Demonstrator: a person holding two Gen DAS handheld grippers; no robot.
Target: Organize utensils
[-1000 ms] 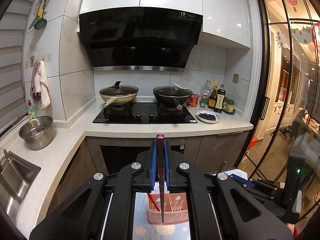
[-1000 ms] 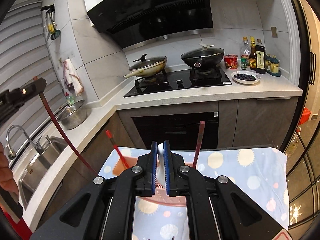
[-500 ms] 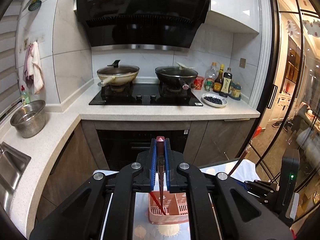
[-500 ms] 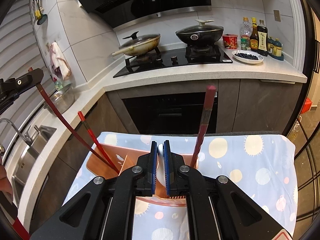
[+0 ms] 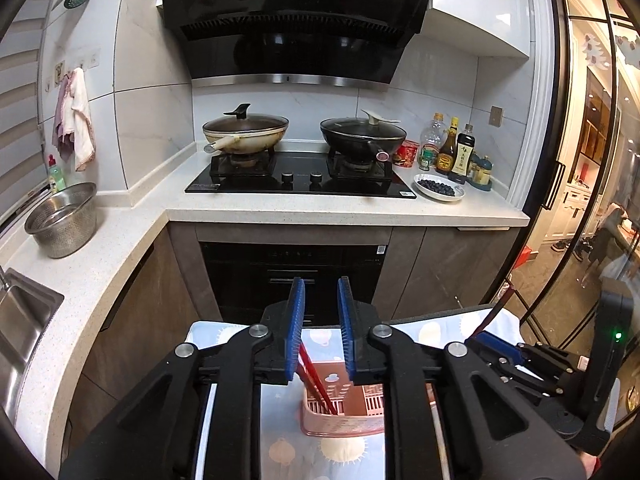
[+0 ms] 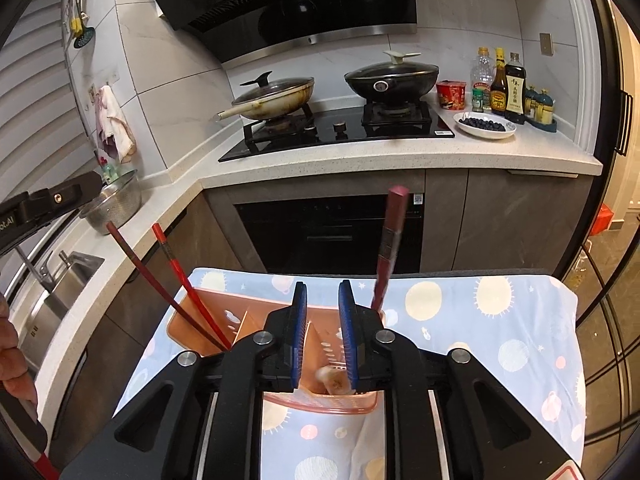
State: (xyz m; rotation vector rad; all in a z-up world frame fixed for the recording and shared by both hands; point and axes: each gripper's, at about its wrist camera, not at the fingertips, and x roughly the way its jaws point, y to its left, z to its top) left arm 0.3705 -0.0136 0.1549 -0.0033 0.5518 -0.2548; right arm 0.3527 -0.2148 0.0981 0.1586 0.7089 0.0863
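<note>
So both grippers sit over the pink utensil caddy on the table, w/ its sun-print cloth.

Left gripper: fingers spread, nothing between them; jaws have just been opening. Below the gap, two red chopsticks lean in the caddy's left compartment, free of the pads.

Right gripper: fingers also apart, jaws just been opening too. A pale spoon shows low in the gap, blurred; prob. loose in the caddy's middle section, can't be sure it clears the pads.

Right wrist view only: the chopsticks' full length slanting up-left out of the left compartment, a dark red handle standing tilted in the right compartment, plus the left gripper's body at the left edge & part of a hand.

Left wrist view only: the other gripper's black body off to the right w/ a green light, & the caddy seen nearly end-on.
</note>
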